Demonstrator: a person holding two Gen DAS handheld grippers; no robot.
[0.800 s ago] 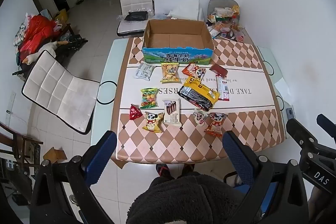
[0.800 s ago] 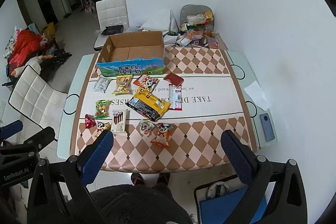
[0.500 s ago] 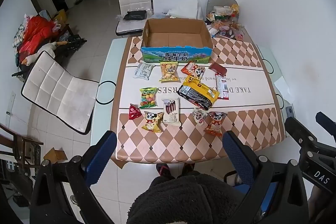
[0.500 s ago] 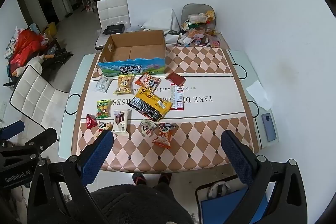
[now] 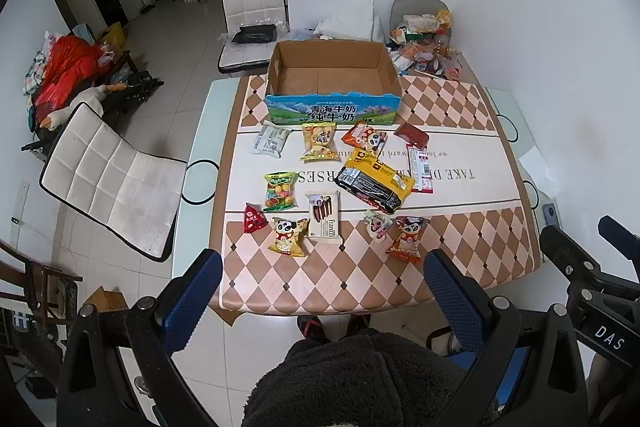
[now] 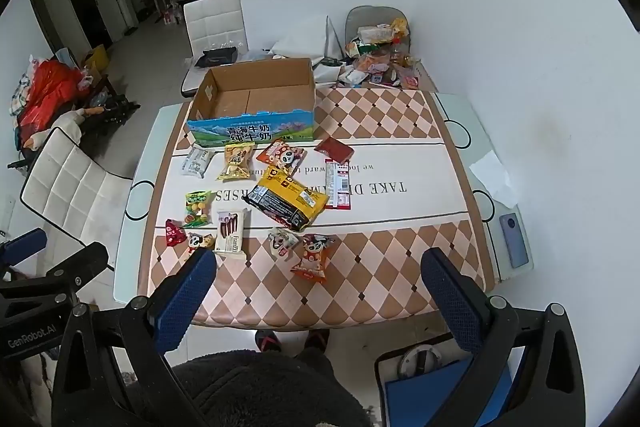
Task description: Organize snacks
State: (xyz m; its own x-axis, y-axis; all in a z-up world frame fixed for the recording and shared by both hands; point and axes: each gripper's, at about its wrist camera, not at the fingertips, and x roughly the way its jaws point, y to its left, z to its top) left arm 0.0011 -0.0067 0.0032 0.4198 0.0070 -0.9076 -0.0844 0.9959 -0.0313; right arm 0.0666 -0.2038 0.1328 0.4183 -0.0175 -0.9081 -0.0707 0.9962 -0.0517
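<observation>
Snack packets (image 5: 332,183) lie scattered across the middle of the desk (image 5: 460,259), in the frame's centre, just below an empty cardboard box (image 5: 334,107) at upper centre. Left tool (image 5: 322,297) and right tool (image 6: 318,293) hang at the bottom edge, fingers spread wide apart, gripping nothing, well short of the packets.

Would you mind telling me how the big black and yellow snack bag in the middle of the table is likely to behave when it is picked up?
The black and yellow bag looks like crinkled film, so it would probably flex and sag at its unheld end. Its glossy surface may be slippery. It is the largest packet yet lies fairly flat, so probably light for its size.
</observation>
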